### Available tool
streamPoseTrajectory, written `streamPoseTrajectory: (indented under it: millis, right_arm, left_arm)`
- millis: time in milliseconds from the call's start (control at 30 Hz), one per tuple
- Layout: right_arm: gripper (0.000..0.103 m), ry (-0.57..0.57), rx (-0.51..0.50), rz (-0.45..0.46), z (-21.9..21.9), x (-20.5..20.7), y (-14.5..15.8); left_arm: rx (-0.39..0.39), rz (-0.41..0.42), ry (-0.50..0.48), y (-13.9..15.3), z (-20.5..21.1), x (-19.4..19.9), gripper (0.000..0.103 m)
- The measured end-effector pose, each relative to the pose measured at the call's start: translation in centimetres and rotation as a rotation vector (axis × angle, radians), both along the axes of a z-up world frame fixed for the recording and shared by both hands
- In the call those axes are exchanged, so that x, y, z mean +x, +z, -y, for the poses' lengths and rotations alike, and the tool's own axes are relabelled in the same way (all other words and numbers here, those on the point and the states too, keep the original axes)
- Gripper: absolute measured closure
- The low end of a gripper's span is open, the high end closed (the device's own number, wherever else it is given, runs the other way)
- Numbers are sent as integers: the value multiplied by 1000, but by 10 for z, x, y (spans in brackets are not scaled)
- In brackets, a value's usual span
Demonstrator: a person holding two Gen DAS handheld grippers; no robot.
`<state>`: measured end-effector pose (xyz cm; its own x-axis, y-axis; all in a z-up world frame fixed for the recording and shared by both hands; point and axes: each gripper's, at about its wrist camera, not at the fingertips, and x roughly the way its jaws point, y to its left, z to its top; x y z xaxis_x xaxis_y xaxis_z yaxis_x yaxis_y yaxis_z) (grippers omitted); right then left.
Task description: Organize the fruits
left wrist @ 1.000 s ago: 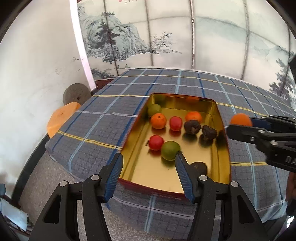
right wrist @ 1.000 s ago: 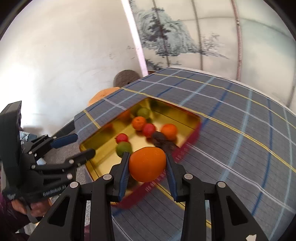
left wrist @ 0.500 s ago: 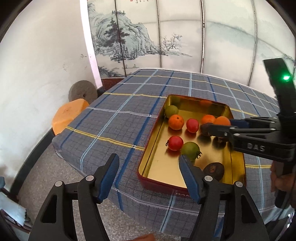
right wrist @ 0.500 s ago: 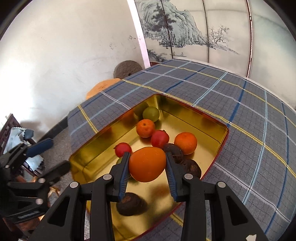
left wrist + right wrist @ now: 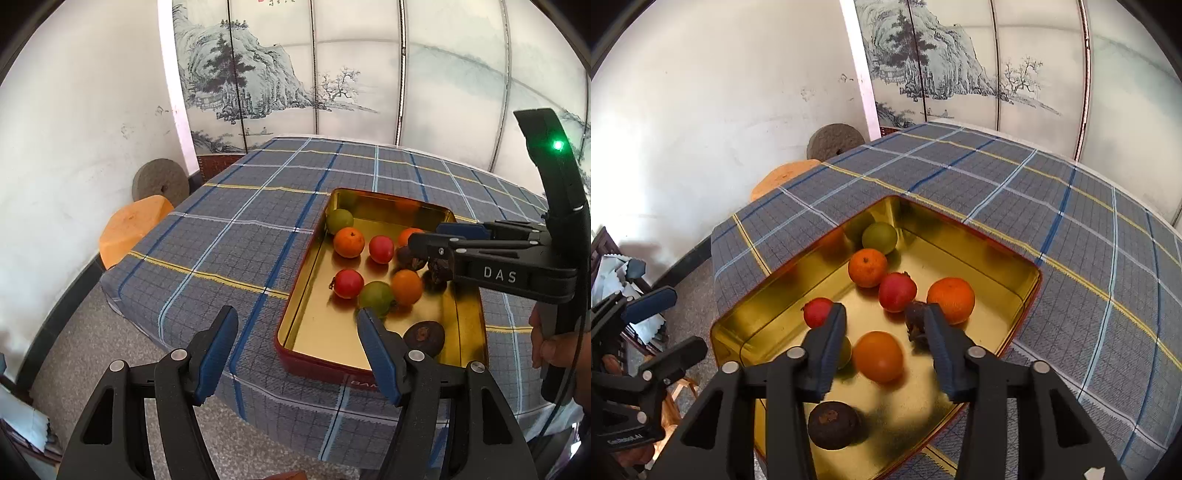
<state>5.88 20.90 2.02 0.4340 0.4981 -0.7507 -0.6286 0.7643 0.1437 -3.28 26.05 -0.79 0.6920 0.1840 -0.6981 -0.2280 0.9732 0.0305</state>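
The orange fruit [image 5: 878,356] lies on the floor of the gold tin [image 5: 967,240], just beside a green fruit [image 5: 376,297], with the right gripper [image 5: 882,325] above it, fingers spread wide and gripping nothing. The left gripper [image 5: 295,325] hovers by the tin's near edge over the plaid worktop [image 5: 229,240], fingers wide and empty.

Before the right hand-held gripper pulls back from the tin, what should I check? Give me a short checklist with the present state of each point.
1. Right hand-held gripper open: ok, the fingers stand wide apart.
2. Orange fruit free of the fingers: ok, a gap shows on both sides.
3. Orange fruit resting in the gold tin: ok, it lies on the floor of the tin beside the green fruit.
4. Way up and back is free: cannot tell, the dark fruit lies close to one finger.
5. Left hand-held gripper out of the way: ok, open and empty near the tin's near edge.
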Motion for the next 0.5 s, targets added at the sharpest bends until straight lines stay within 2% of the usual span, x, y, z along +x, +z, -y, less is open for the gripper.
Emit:
streamPoseTrajectory:
  millis: [67, 200, 500]
  right_arm:
    - [60, -2, 8, 12, 1, -1, 5]
    - [50, 1, 46, 37, 5, -10, 17]
    - [39, 2, 74, 159, 20, -59, 36]
  left_arm:
    - [5, 2, -1, 1, 1, 0, 35]
    - [7, 8, -4, 3, 3, 1, 35]
    - [6, 29, -2, 10, 7, -2, 34]
